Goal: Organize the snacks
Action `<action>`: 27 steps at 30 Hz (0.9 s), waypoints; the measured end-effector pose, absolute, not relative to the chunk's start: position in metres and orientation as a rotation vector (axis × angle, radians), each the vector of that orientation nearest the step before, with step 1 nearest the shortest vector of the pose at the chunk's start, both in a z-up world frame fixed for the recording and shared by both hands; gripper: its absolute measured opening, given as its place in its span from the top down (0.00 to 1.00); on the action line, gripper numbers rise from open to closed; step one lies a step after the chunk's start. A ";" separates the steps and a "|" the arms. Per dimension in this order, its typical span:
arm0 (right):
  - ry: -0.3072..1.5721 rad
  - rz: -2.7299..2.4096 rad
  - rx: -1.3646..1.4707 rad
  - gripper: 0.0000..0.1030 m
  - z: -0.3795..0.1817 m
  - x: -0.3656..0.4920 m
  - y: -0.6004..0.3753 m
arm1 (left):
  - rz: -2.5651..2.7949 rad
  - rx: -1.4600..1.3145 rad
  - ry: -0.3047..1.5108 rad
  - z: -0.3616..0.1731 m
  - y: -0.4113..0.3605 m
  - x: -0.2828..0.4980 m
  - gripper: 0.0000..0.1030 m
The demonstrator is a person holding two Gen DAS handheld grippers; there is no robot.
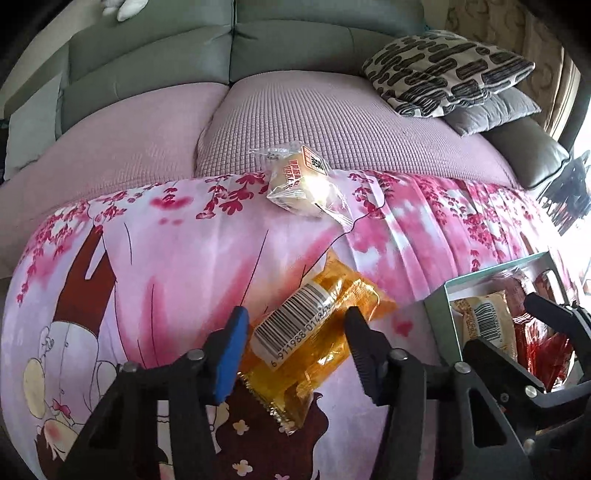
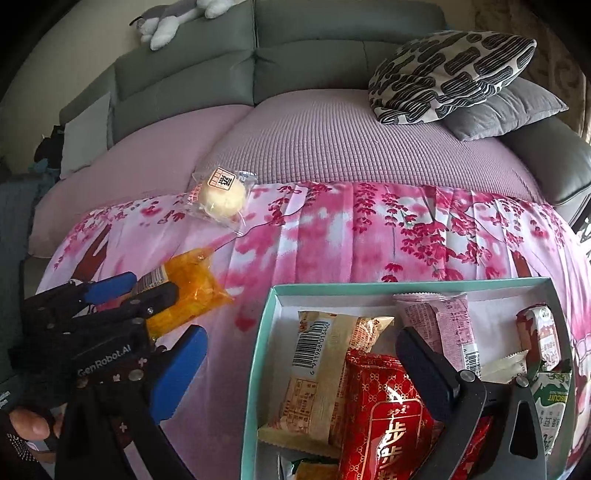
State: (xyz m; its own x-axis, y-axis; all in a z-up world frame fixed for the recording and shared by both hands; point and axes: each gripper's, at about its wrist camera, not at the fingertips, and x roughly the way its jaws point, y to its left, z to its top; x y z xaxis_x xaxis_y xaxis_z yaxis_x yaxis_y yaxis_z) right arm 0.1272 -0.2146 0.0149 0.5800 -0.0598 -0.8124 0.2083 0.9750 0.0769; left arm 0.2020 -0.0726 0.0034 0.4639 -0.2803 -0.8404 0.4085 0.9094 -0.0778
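An orange snack packet [image 1: 314, 332] with a barcode label lies on the pink floral cloth [image 1: 166, 258]. My left gripper [image 1: 295, 325] is shut on it, its blue pad and black finger pressing the packet's two sides; the right wrist view shows this grip [image 2: 136, 291] from the side. A teal-rimmed box [image 2: 406, 285] holds several packets, among them a red one [image 2: 388, 417] and a beige one [image 2: 325, 354]. My right gripper [image 2: 306, 365] hangs open over the box's left part, gripping nothing. A round cake in clear wrap [image 1: 306, 184] [image 2: 221, 197] lies at the cloth's far edge.
Behind the cloth runs a pink-covered sofa seat [image 2: 351, 147] with grey backrests. Two cushions, patterned [image 2: 450, 74] over grey, lie at the back right. A plush toy [image 2: 170, 22] rests on the sofa's back. A person's hand [image 2: 29, 424] shows at the lower left.
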 end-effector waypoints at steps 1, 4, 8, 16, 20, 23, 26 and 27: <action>0.942 -0.157 0.166 0.00 0.015 0.128 -0.213 | -0.427 0.136 1.000 0.003 -0.071 0.201 0.48; 0.946 -0.154 0.145 0.00 0.017 0.130 -0.208 | -0.439 0.139 0.993 0.000 -0.069 0.198 0.48; 0.952 -0.160 0.126 0.00 0.018 0.134 -0.203 | -0.445 0.119 0.992 -0.003 -0.066 0.202 0.48; 0.964 -0.181 0.111 0.00 0.021 0.136 -0.204 | -0.511 0.107 1.008 -0.018 -0.065 0.204 0.48; 0.961 -0.183 0.083 0.00 0.027 0.139 -0.199 | -0.507 0.065 0.998 -0.015 -0.058 0.203 0.53; 0.949 -0.176 0.077 0.00 0.036 0.145 -0.196 | -0.509 0.019 0.990 -0.014 -0.050 0.202 0.56; 0.928 -0.151 0.100 0.00 0.047 0.156 -0.195 | -0.484 -0.042 0.974 -0.010 -0.037 0.202 0.58; 0.917 -0.139 0.115 0.00 0.050 0.160 -0.195 | -0.476 -0.059 0.962 -0.008 -0.032 0.203 0.59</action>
